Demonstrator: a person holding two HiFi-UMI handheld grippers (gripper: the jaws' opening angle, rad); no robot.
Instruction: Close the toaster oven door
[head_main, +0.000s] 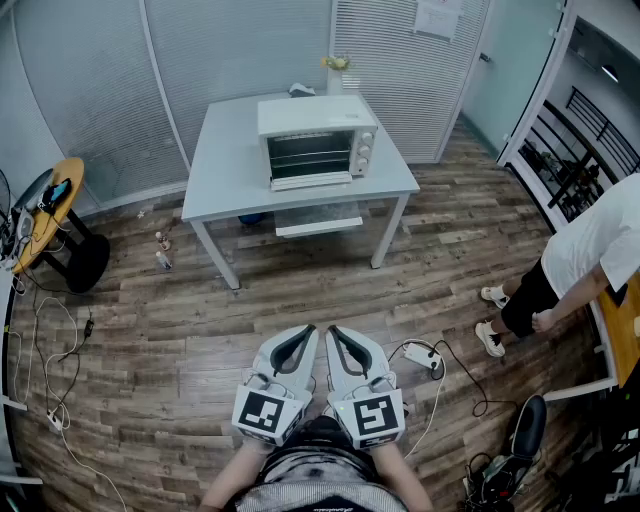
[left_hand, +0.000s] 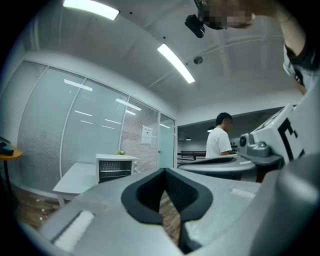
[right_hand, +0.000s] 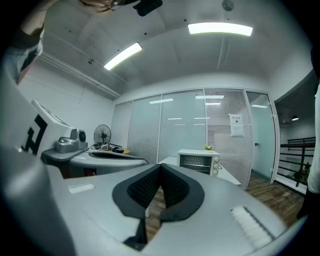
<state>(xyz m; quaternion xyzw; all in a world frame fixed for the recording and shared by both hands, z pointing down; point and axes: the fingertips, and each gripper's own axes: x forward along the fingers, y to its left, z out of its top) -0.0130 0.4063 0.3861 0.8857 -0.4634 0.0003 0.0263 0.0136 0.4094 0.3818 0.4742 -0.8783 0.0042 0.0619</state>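
A white toaster oven (head_main: 315, 140) stands on a white table (head_main: 225, 165) across the room, seen small in the left gripper view (left_hand: 116, 169) and the right gripper view (right_hand: 199, 162). Its door (head_main: 311, 182) looks folded down at the front, with the dark inside and racks showing. Both grippers are held low and close to my body, far from the table and side by side. The left gripper (head_main: 310, 331) (left_hand: 165, 172) is shut with nothing in it. The right gripper (head_main: 333, 331) (right_hand: 160, 167) is shut and empty too.
Wood floor lies between me and the table. A power strip (head_main: 422, 357) with a cable lies on the floor at right. A person (head_main: 590, 260) stands at the right edge. A round wooden side table (head_main: 45, 215) is at left, small bottles (head_main: 160, 250) by a table leg.
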